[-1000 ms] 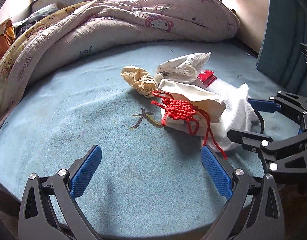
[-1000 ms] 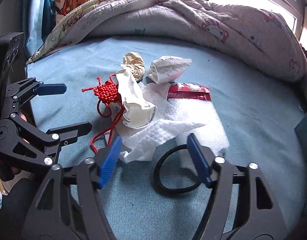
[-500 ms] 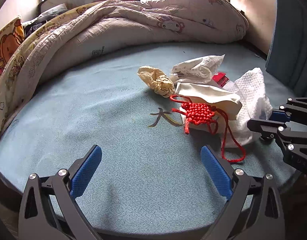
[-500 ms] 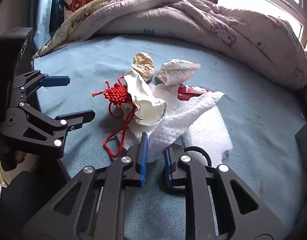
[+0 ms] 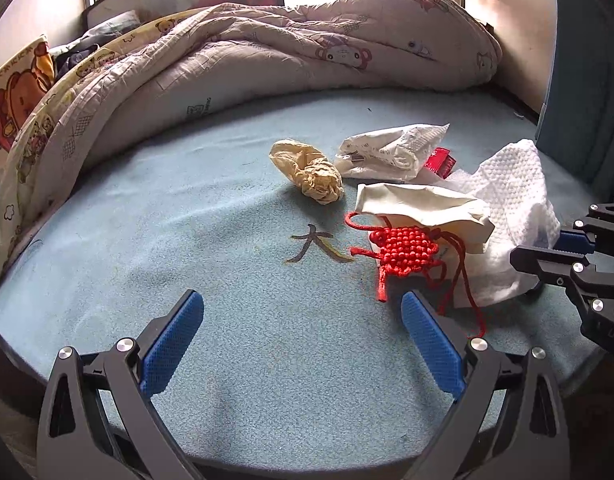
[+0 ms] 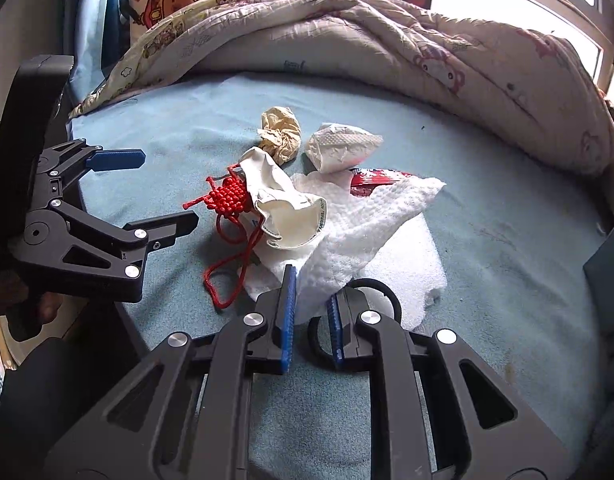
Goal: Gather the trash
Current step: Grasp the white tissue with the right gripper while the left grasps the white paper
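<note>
A heap of trash lies on the blue bed sheet (image 5: 187, 240). My right gripper (image 6: 312, 302) is shut on a corner of the white paper towel (image 6: 371, 220), which also shows in the left wrist view (image 5: 515, 200). On the towel lies a crumpled white face mask (image 6: 283, 212) with a red knotted cord ornament (image 6: 229, 196) beside it. Behind are a tan crumpled paper ball (image 6: 281, 132), a white wrapper (image 6: 339, 146) and a red packet (image 6: 375, 180). My left gripper (image 5: 303, 336) is open and empty, short of the red ornament (image 5: 407, 252).
A rumpled cartoon-print quilt (image 5: 267, 52) fills the back of the bed. A black ring (image 6: 387, 296) lies under the towel by my right fingers. The bed's near edge runs under my left gripper. A dark blue panel (image 5: 587, 80) stands at the right.
My right gripper closed on the paper towel corner and lifted it slightly. My left gripper drew back from the heap and stayed open.
</note>
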Action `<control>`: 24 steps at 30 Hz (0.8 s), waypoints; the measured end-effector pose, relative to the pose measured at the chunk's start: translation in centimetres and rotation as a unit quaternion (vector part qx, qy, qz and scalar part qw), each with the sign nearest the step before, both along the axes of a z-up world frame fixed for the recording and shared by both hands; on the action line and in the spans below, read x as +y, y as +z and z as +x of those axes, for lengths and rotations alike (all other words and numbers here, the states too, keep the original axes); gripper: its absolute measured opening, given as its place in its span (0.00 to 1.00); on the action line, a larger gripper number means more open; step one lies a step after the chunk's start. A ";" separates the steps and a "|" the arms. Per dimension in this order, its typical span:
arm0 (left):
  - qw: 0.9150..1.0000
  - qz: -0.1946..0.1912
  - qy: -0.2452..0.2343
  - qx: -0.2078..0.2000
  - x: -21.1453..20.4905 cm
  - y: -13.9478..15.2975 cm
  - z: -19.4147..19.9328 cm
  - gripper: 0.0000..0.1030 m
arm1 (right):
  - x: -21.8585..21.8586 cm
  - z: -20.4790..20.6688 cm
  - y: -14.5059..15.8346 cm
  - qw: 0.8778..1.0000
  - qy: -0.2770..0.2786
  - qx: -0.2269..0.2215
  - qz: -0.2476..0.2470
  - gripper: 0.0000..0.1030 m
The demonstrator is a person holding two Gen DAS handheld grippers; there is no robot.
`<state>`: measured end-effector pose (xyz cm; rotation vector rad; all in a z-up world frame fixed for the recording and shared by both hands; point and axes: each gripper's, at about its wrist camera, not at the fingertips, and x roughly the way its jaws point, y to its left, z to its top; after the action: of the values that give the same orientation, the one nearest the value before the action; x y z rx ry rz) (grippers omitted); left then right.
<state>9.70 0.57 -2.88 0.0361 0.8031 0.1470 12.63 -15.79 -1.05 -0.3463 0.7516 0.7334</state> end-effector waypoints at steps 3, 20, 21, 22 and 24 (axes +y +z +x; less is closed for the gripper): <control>1.000 0.001 -0.002 -0.001 0.0 0.0 -0.2 0.94 | -0.3 -0.2 -0.1 1.000 0.000 0.001 0.003 0.14; 1.000 -0.003 -0.015 -0.001 -2.0 0.0 0.5 0.94 | -3.4 1.9 4.5 0.998 -0.045 -0.037 0.020 0.14; 1.000 -0.003 -0.014 -0.001 -2.3 0.0 0.8 0.94 | -3.8 2.2 4.6 0.998 -0.049 -0.038 0.020 0.14; 1.000 -0.003 -0.013 -0.001 -2.7 0.0 1.1 0.94 | -4.3 2.5 4.7 0.998 -0.053 -0.037 0.022 0.14; 1.000 -0.007 -0.014 0.001 -3.3 0.1 1.7 0.94 | -5.2 3.0 4.8 0.997 -0.060 -0.039 0.021 0.14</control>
<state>11.42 -2.72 -2.83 0.0348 0.8043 0.1142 15.62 -21.02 3.77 -0.2872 0.6761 0.6188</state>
